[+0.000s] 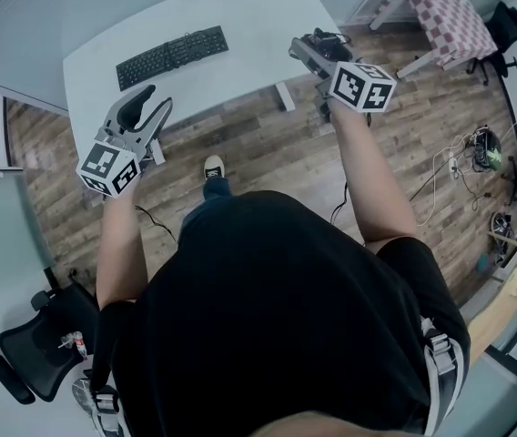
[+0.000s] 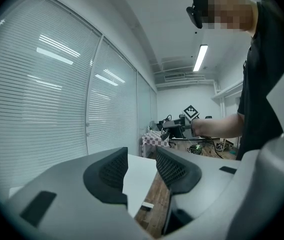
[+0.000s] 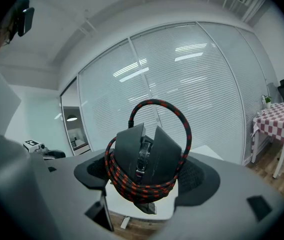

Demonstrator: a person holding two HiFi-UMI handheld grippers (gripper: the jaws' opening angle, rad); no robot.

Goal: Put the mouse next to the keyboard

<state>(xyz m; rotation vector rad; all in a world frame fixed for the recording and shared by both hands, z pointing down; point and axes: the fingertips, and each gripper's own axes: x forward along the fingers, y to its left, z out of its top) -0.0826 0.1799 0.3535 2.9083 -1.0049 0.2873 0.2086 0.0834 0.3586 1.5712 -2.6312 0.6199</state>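
Listing by view.

**Head view**
- White table (image 1: 249, 12), top of picture.
- Black keyboard (image 1: 172, 55) lying aslant on the table's left part.
- Left gripper (image 1: 154, 101) held just off the table's near left edge, marker cube toward the person. Its jaws stand apart.
- Right gripper (image 1: 316, 53) held off the table's right edge, above the wood floor (image 1: 268, 153).
- Black mouse (image 1: 329, 39) at the right gripper's tip, in the air, not on the table and well apart from the keyboard.
- Checked tablecloth (image 1: 445, 12) on a small table, far right.
- Black office chair (image 1: 40, 349), lower left.

**Left gripper view**
- Two dark ribbed pads (image 2: 114, 169) with a clear gap between them.
- Nothing sits in the gap; only the table's edge and floor show through it.
- Window blinds (image 2: 42, 84) fill the left side.
- The other gripper and the person's forearm show far off at middle right.

**Right gripper view**
- Jaws closed on the mouse, which stands nose-up between the pads, scroll wheel facing the camera.
- Black-and-red braided cable (image 3: 137, 184) wound round the mouse's body, with one loop arching above it.
- White table surface shows below the jaws.
- Blinds and the checked cloth lie beyond.
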